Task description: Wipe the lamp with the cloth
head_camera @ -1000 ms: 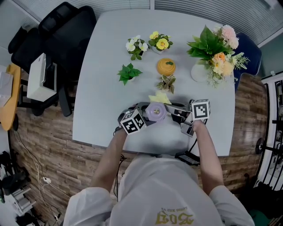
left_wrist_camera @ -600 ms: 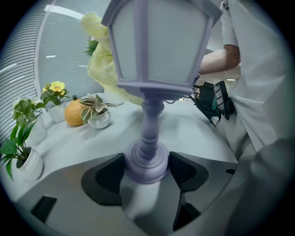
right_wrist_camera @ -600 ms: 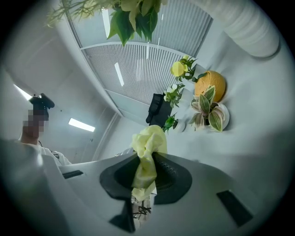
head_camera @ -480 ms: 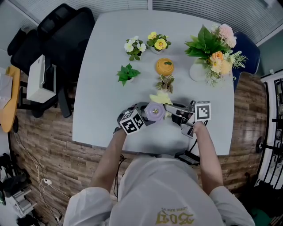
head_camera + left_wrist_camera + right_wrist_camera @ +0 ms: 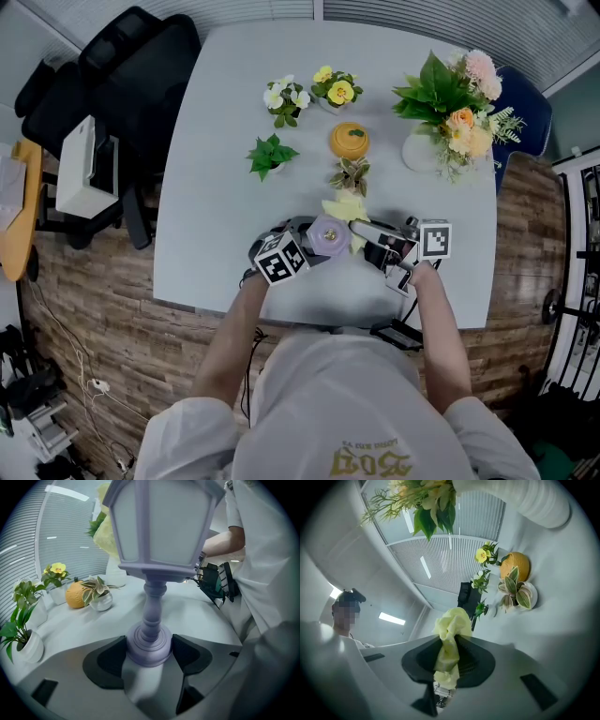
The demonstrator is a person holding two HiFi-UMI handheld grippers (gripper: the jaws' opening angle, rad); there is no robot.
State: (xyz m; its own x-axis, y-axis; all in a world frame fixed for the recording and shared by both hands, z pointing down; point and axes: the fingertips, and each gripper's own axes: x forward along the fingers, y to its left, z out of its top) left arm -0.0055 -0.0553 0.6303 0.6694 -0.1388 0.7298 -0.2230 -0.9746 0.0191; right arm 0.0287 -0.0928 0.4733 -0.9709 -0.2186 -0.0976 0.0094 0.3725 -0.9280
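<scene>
**Lamp gripped at its base, cloth held beside its head**

The lilac lamp (image 5: 329, 235) stands upright on the grey table (image 5: 216, 141), close to the near edge and right in front of the person. In the left gripper view, the left gripper (image 5: 149, 654) has its 2 jaws clamped on the lamp's round base (image 5: 147, 644), 1 dark pad on each side. The slim stem rises from the base to the lantern-shaped head.

The right gripper (image 5: 449, 656) has its jaws closed on the pale yellow cloth (image 5: 451, 630). The cloth is pinched between the 2 pads, with a bunched end sticking out past the tips and a short tail hanging behind them. In the head view the right gripper (image 5: 370, 234) reaches in from the right, and the cloth (image 5: 342, 208) sits at the far side of the lamp's head. It looks to be against the head, though the view from above is too small to be sure of contact.

Farther back on the table are an orange pumpkin ornament (image 5: 350, 141), a small pot of striped leaves (image 5: 352, 175), a green potted plant (image 5: 272, 155), a pot of white flowers (image 5: 287, 98), a pot of yellow pansies (image 5: 336, 89) and a large bouquet in a white vase (image 5: 450, 103). All of them stand well apart from the grippers.
</scene>
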